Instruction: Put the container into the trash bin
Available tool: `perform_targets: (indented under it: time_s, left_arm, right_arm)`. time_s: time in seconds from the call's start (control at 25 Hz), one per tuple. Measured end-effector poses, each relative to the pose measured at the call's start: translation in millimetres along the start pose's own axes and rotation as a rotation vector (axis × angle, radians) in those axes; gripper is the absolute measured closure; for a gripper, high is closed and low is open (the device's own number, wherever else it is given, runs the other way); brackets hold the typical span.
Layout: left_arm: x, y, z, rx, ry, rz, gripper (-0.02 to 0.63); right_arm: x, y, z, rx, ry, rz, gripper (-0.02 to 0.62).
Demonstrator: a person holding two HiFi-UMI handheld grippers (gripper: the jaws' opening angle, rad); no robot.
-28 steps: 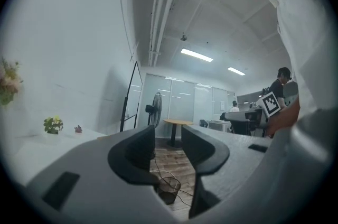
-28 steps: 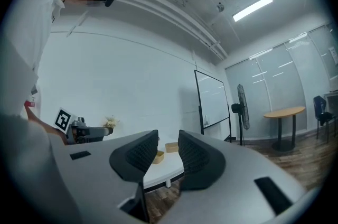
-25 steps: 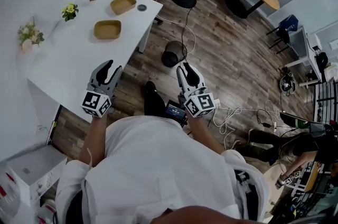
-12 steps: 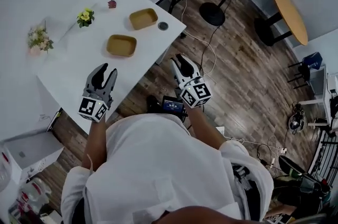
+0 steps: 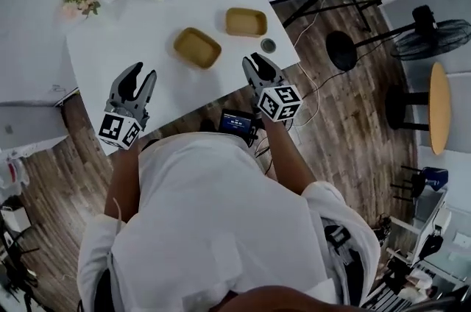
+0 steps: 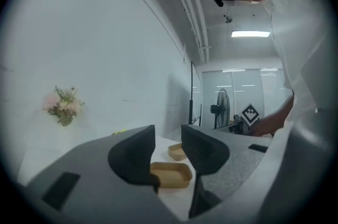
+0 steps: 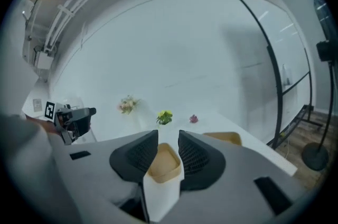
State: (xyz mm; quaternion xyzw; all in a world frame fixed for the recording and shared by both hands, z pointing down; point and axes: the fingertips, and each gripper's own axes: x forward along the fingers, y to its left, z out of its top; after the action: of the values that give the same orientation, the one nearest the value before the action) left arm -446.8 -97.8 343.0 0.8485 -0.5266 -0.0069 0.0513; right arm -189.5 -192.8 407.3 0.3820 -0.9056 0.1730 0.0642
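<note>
Open and empty, the left tongs and right tongs hover short of the nearer container; a glancing pinch could skid it into the second container beyond.

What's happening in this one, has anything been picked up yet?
A person stands at a white table with a gripper in each hand. The left gripper and the right gripper both have their jaws apart with nothing between the pads. They are held near the table's edge, pointing toward two tan containers: the nearer container and the farther container. Neither container is touched yet, so nothing has been picked up.
</note>
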Motion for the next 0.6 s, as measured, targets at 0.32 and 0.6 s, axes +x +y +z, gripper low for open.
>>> perform_targets:
  time_s: [0.32,0.6]
  left_arm:
    - [-37,33,-25,-0.032,0.062,0.221,0.446]
    - [-73,35,-48,-0.082,0.126,0.346,0.445]
  right_arm:
    - [89,-12,-81,0.193,0.323,0.164,0.455]
    - [118,-7,-129,0.497,0.431,0.177,0.448]
